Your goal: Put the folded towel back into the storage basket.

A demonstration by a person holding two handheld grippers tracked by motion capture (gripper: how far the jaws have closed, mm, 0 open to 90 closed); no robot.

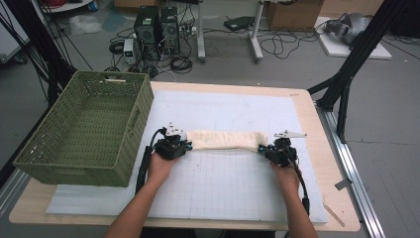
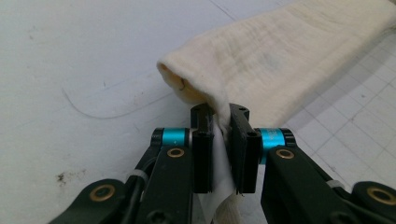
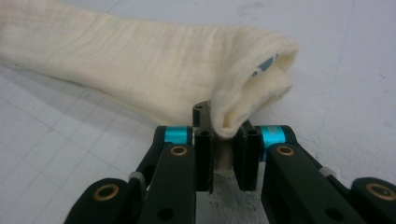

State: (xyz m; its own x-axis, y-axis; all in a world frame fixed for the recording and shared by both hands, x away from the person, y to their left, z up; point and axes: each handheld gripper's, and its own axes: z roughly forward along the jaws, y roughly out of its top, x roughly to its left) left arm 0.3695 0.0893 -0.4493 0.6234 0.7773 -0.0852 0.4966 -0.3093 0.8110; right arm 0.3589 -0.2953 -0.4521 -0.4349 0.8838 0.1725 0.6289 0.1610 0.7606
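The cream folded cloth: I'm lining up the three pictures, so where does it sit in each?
High view: the cream folded cloth lies mid-table, stretched between the left gripper and the right gripper.
Left gripper view: it runs from upper right down into the jaws.
Right gripper view: it runs from upper left into the jaws.
Shared landmark: the white gridded mat.

A: Left edge of the pale wooden table (image 1: 327, 148): an olive-green woven plastic basket (image 1: 89, 131), standing on the white gridded mat (image 1: 237, 183).

B: On the floor beyond: two black computer towers (image 1: 157, 26), tangled cables, possibly a brown cardboard box (image 1: 292, 15).
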